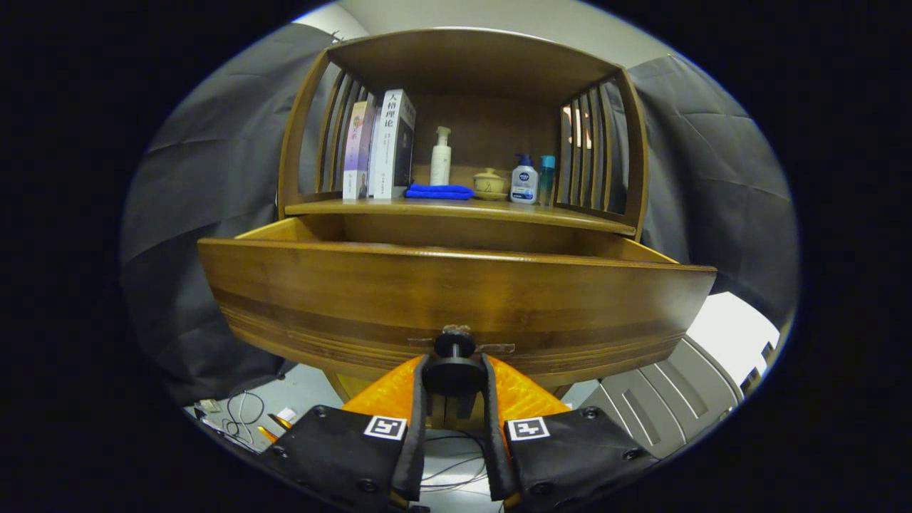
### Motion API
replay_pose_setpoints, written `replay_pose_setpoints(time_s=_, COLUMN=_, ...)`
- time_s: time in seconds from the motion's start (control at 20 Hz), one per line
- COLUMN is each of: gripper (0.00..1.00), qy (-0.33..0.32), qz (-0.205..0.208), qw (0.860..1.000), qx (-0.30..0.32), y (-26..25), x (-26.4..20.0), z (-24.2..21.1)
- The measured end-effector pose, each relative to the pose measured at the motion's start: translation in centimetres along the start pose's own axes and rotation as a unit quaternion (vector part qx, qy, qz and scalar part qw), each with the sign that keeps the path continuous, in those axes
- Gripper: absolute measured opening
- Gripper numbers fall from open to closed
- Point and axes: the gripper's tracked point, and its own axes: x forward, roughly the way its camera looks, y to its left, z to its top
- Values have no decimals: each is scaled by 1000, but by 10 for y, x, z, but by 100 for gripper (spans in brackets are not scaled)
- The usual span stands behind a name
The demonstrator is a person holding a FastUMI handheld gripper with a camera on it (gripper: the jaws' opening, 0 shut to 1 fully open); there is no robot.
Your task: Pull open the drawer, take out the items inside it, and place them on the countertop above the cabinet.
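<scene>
The wooden drawer (456,299) stands pulled out of the cabinet, its broad front just ahead of my fingers. My gripper (454,374) is shut on the drawer's round dark knob (454,347), one finger on each side of it. The drawer's inside is hidden behind its front panel; only its side walls and back edge show. Above it lies the cabinet's countertop (456,209), under a wooden hutch with slatted sides.
On the countertop stand two books (379,146), a white pump bottle (441,157), a folded blue cloth (439,192), a small lidded pot (490,184), a white-and-blue pump bottle (524,181) and a slim teal bottle (546,178). Cables (242,417) lie on the floor beside the cabinet.
</scene>
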Motion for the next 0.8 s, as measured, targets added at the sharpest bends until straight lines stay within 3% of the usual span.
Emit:
replay_pose_setpoints(time_s=0.15, gripper=38, qy=-1, qz=2, qw=1000, qx=3, y=1, x=-5, z=-1)
replay_pose_setpoints(time_s=0.4, gripper=69, qy=-9, qz=15, qw=1000, qx=-2, y=3, x=-7, z=1)
replay_pose_setpoints(time_s=0.65, gripper=100, qy=-77, qz=20, qw=996, qx=43, y=-1, x=-24, z=48)
replay_pose_setpoints(time_s=0.8, gripper=99, qy=-89, qz=3, qw=996, qx=32, y=-9, x=-34, z=75)
